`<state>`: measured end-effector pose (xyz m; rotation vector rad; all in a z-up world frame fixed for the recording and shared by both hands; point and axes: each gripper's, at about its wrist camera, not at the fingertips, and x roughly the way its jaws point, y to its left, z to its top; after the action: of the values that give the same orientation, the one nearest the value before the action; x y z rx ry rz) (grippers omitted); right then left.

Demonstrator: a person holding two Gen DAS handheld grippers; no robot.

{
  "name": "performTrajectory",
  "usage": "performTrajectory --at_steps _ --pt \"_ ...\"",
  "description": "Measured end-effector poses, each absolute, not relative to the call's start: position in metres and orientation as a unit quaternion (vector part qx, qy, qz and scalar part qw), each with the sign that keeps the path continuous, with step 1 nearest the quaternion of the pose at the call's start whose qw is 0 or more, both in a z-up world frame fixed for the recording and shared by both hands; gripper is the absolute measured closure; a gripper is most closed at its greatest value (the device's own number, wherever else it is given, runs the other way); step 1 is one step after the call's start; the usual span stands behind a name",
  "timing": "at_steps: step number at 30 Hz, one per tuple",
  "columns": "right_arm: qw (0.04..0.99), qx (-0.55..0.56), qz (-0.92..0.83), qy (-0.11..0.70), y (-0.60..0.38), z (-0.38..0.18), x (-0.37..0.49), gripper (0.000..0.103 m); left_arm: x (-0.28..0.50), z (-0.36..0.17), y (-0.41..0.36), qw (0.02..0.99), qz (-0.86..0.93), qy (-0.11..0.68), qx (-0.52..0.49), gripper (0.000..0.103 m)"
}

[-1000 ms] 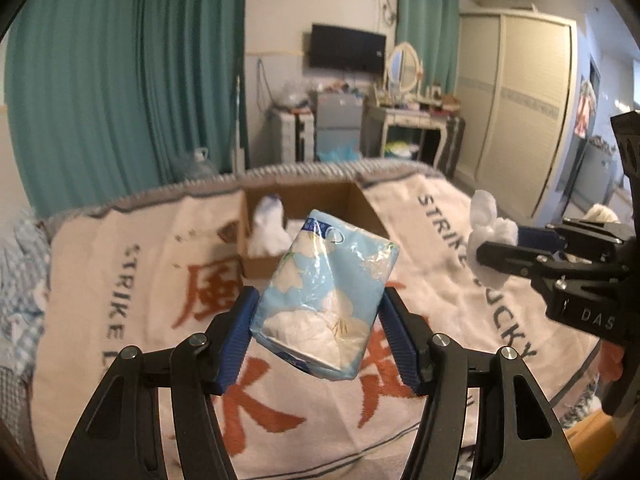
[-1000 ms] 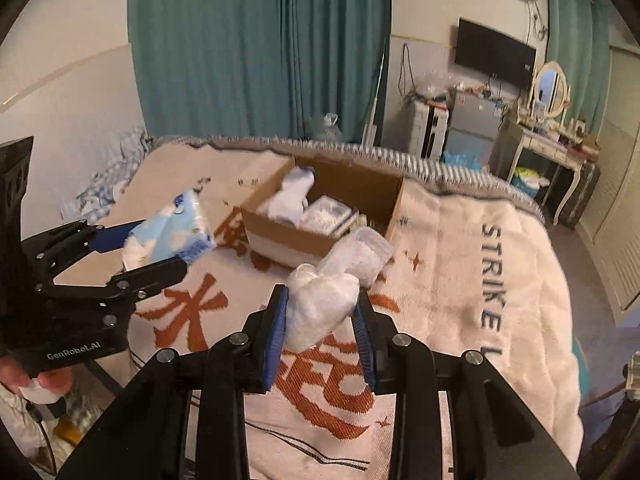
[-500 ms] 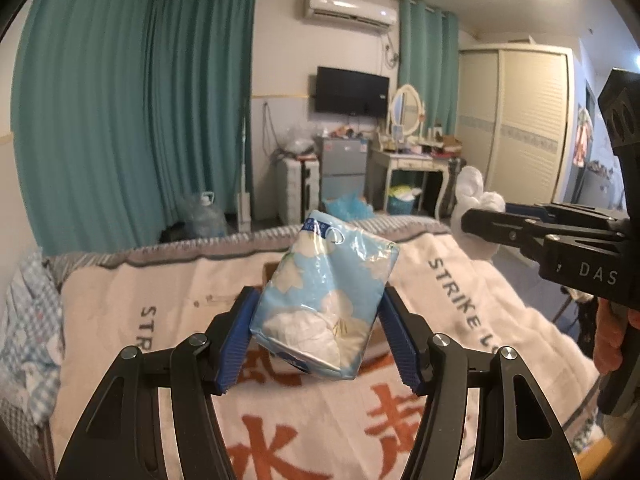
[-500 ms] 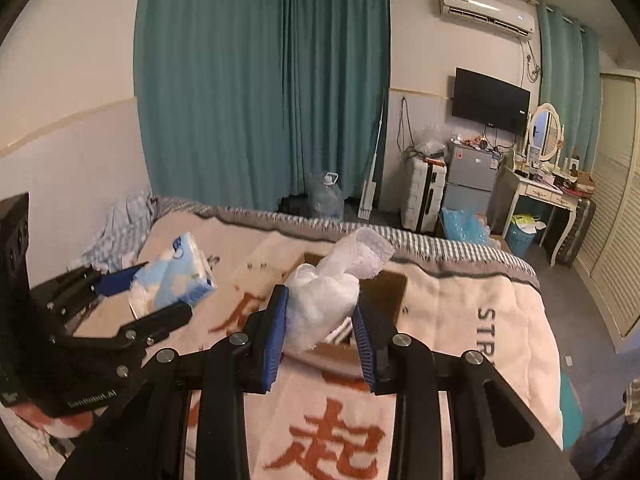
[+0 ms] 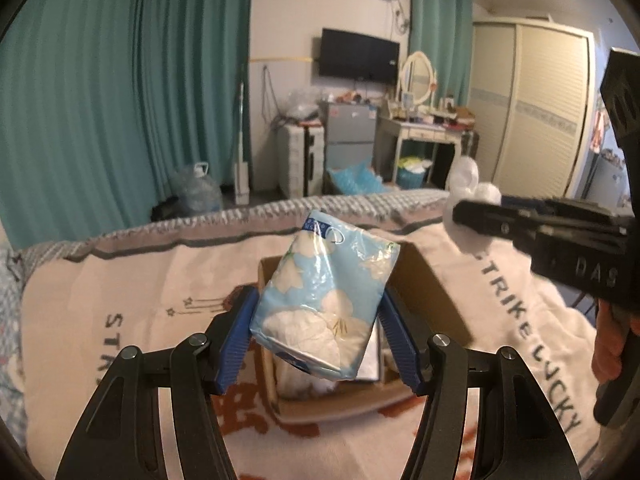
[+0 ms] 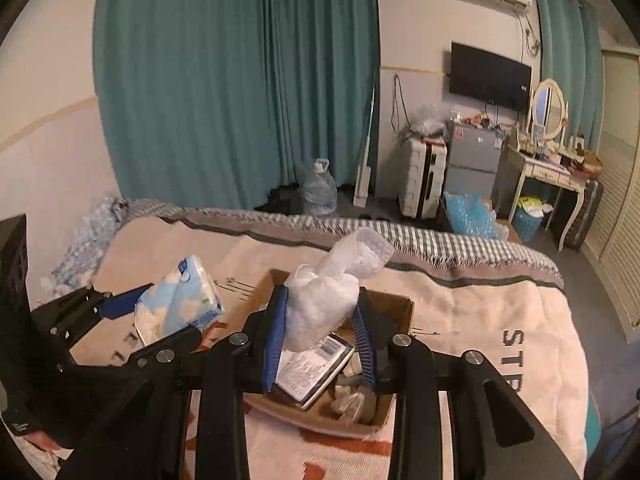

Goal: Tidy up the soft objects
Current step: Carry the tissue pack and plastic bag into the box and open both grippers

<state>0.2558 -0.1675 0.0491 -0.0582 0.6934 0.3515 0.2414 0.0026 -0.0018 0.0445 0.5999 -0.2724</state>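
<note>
My left gripper is shut on a light-blue tissue pack with white cloud print, held above the open cardboard box on the bed. The pack also shows at the left of the right wrist view. My right gripper is shut on a clear plastic bag of white soft stuff, also above the box. That bag shows at the right of the left wrist view. The box holds a flat packet and other soft items.
The bed is covered by a cream blanket with red characters and black lettering. Beyond it stand teal curtains, a water jug, a suitcase, a small fridge, a dressing table and a wardrobe.
Both grippers have tilted back down and moved forward, so the box now lies right under their held items. Both grips are unchanged.
</note>
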Motion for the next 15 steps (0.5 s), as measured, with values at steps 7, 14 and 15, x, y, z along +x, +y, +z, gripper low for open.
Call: performTrajectory --at_steps 7,14,15 --pt "0.912 -0.008 0.153 0.381 -0.179 -0.021 0.316 0.071 0.307 -0.055 -0.015 0.928 -0.135 0.346 0.031 0.042" --pt "0.906 0.01 0.139 0.399 -0.187 -0.063 0.355 0.069 0.336 -0.076 -0.02 0.919 -0.136 0.369 0.027 0.042" --pt "0.905 0.013 0.136 0.403 -0.188 -0.068 0.359 0.068 0.335 -0.076 -0.02 0.919 -0.138 0.368 0.025 0.04"
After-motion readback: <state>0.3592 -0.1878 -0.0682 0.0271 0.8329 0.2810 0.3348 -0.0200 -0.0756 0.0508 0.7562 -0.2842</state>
